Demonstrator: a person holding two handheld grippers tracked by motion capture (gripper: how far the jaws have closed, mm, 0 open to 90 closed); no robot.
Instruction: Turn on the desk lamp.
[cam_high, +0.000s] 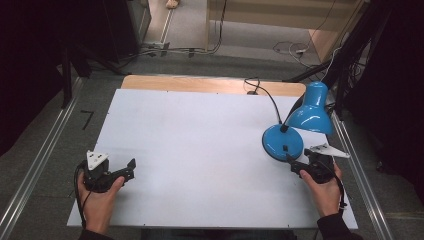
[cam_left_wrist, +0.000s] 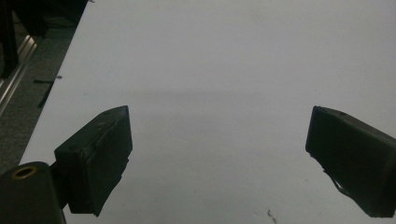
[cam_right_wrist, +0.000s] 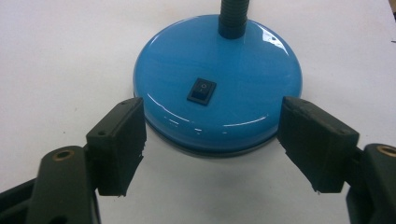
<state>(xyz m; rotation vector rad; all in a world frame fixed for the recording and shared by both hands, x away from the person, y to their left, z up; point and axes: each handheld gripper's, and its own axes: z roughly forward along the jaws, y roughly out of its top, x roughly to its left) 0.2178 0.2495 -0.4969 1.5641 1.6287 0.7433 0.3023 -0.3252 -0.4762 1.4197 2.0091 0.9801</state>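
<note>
Lamp base (cam_right_wrist: 217, 84) sits between right tool's (cam_right_wrist: 212, 144) wide-open jaws, unheld; shade cut off.

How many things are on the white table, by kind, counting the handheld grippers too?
Blue desk lamp: 1
Handheld grippers: 2, the left gripper open over the bare white table, the right gripper open at the lamp's round base, near its black rocker switch
Total: 3

We look along our left hand-held gripper (cam_left_wrist: 219, 158): its two black jaws stand wide apart with nothing between them, over the bare white bench (cam_left_wrist: 224, 60). At the far left, grey floor (cam_left_wrist: 23, 107) and a metal rail (cam_left_wrist: 16, 58) border the bench's edge.
</note>
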